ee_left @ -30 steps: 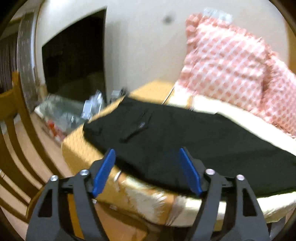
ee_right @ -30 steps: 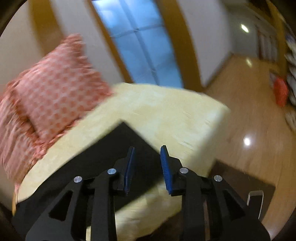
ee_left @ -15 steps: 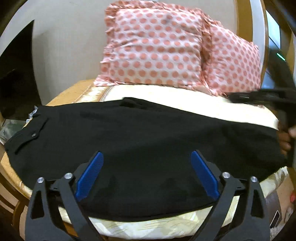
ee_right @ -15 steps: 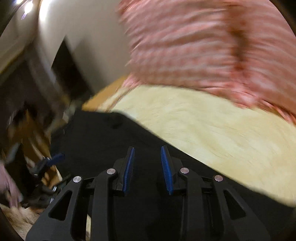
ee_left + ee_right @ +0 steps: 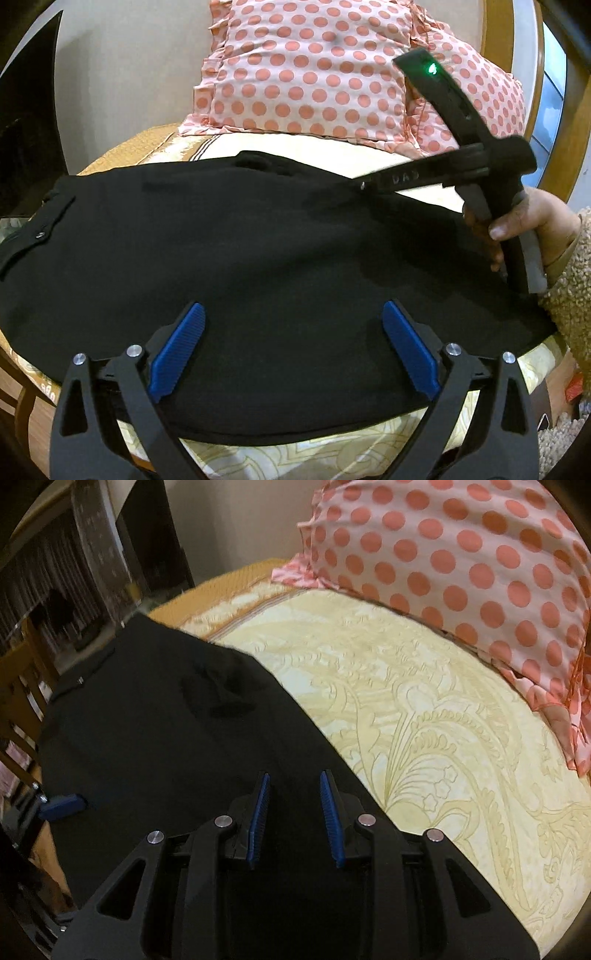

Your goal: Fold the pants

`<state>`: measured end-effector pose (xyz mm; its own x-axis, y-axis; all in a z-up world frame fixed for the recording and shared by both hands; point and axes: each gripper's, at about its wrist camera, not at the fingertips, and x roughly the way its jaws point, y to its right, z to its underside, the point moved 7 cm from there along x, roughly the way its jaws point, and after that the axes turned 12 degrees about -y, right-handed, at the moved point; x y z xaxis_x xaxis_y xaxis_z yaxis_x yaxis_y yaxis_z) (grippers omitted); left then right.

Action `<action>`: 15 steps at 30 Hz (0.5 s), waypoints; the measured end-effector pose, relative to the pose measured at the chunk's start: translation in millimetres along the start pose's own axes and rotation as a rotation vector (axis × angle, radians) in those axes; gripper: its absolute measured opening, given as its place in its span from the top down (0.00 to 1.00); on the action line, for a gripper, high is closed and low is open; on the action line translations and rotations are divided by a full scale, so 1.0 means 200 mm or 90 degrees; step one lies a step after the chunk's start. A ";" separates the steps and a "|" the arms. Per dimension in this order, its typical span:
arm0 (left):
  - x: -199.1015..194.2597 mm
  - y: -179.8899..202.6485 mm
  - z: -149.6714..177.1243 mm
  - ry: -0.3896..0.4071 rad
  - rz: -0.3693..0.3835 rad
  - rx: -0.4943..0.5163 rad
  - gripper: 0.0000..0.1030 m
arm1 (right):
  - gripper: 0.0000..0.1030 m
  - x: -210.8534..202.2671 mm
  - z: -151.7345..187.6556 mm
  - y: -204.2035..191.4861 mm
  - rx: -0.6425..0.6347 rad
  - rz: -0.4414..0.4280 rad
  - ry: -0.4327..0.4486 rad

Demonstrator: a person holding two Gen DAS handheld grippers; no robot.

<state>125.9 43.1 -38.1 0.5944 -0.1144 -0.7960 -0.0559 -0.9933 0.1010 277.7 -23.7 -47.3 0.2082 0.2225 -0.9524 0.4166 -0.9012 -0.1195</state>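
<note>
1. Left wrist view: black pants [image 5: 258,258] lie flat across the bed [image 5: 280,458], their near hem at the bed's front edge; bare bedspread shows beyond the far edge.
2. Left gripper [image 5: 291,347] hovers over the near hem, fingers wide apart, holding nothing.
3. Right gripper [image 5: 295,812] is above the pants' far edge, fingers partly apart, holding nothing.
4. Polka-dot pillows [image 5: 461,554] lean at the back; wooden chair [image 5: 22,686] stands beside the bed.

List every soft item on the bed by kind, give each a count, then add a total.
Black pants: 1
Pink polka-dot pillows: 2
Cream patterned bedspread: 1
Total: 4
</note>
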 end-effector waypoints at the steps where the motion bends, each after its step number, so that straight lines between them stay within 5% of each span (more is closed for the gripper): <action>1: 0.00 0.00 0.00 0.000 0.001 0.001 0.03 | 0.71 0.01 -0.01 0.00 -0.006 0.004 0.001; 10: 0.02 0.02 -0.01 0.002 -0.008 0.017 0.02 | 0.98 0.00 0.00 -0.08 -0.075 0.038 -0.001; 15: 0.02 0.01 -0.02 0.002 -0.010 0.019 0.02 | 0.98 -0.03 -0.07 -0.01 -0.032 0.082 0.045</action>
<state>131.2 40.2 -39.2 0.5978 -0.0992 -0.7955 -0.0701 -0.9950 0.0714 288.9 -18.3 -38.0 0.3232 0.1333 -0.9369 0.4254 -0.9048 0.0180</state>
